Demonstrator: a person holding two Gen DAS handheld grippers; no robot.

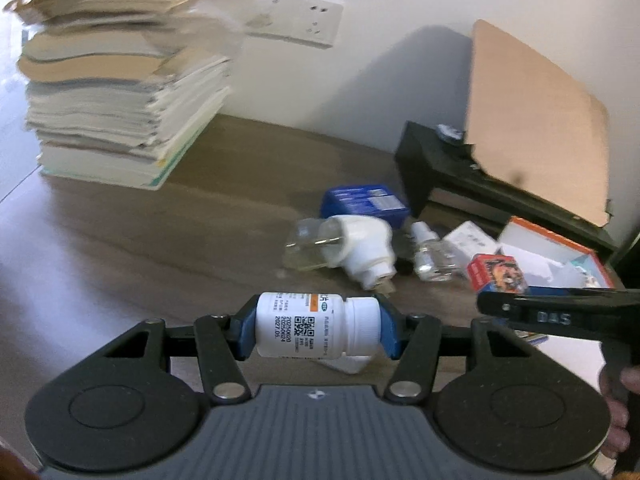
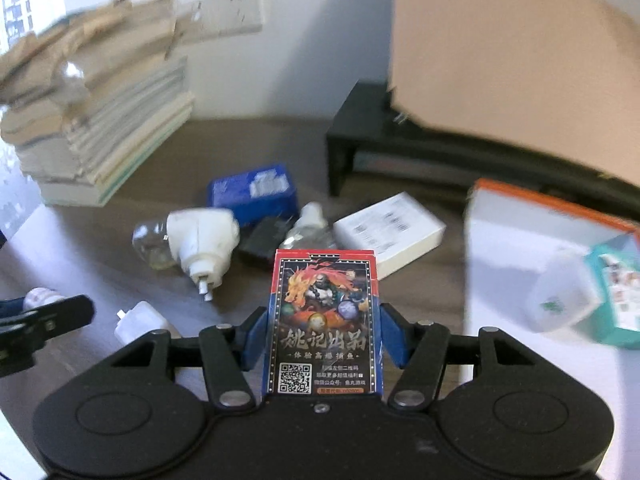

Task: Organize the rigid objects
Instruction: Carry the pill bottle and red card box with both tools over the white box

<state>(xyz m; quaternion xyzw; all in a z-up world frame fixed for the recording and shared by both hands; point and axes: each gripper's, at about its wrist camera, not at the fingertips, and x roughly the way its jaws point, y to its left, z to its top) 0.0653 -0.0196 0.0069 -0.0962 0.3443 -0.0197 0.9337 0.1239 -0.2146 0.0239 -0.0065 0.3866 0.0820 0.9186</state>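
Your right hand-held gripper (image 2: 324, 340) clamps a glossy card box (image 2: 325, 320), long axis pointing away, with the open orange-rimmed box (image 2: 552, 208) lying ahead to its right, nearer this hand. Your left hand-held gripper (image 1: 318, 326) pinches a smooth white plastic pill bottle (image 1: 316, 326) end to end, crosswise, above the wood-grain bench (image 1: 224, 216).

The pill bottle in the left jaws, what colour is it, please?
White pill bottle, white cap; clearest in the left wrist view.
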